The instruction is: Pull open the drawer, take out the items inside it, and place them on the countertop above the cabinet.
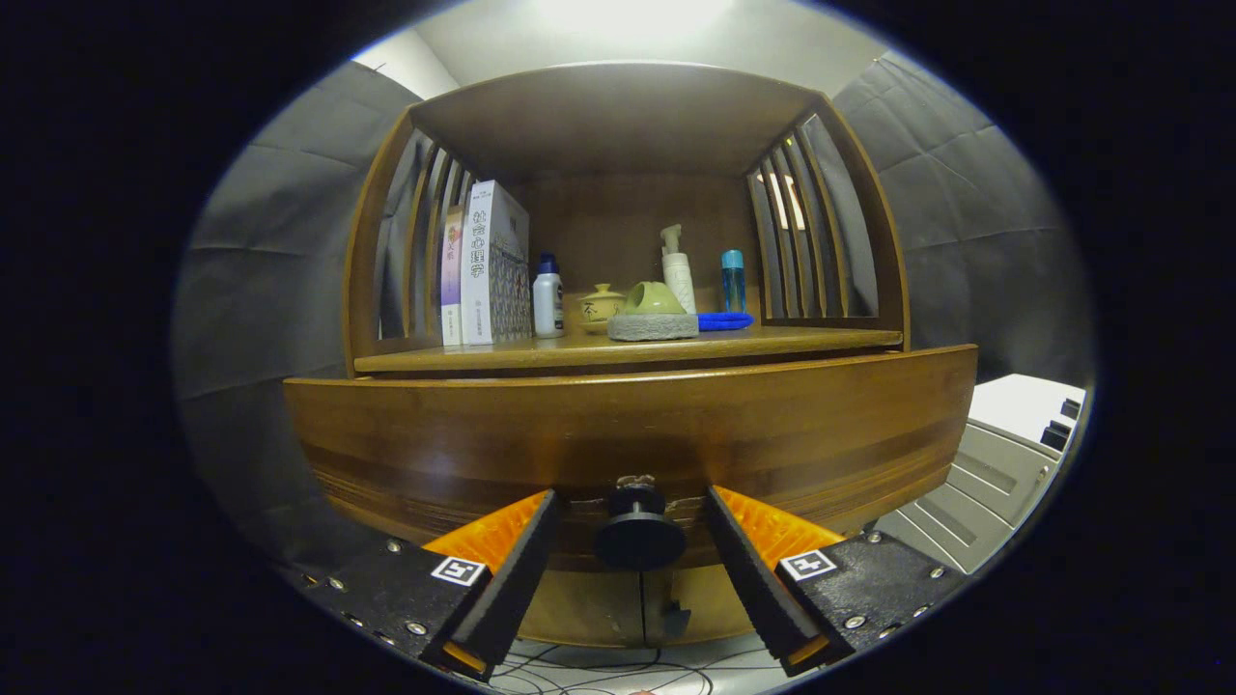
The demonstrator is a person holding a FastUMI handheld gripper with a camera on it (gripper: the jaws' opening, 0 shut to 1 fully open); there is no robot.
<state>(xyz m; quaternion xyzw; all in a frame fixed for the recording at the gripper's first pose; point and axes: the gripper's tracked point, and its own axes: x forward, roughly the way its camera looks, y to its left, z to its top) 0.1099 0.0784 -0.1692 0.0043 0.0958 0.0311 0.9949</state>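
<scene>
A wooden drawer front [628, 434] spans the view just under the cabinet's countertop [821, 340]. Its round dark knob [639, 533] sits between my two fingers, with a gap on each side. My gripper [632, 507] is open, its fingertips almost at the drawer face on either side of the knob. The drawer's inside is hidden behind its front panel, so I cannot see what lies in it. The front stands a little forward of the countertop edge.
On the countertop stand two books [483, 265], a white bottle [547, 301], a small lidded pot [601, 306], a green cup on a grey stone slab [653, 325], a pump bottle [678, 270], a blue bottle [733, 280] and a blue cloth [724, 320]. A grey unit [985, 483] stands right.
</scene>
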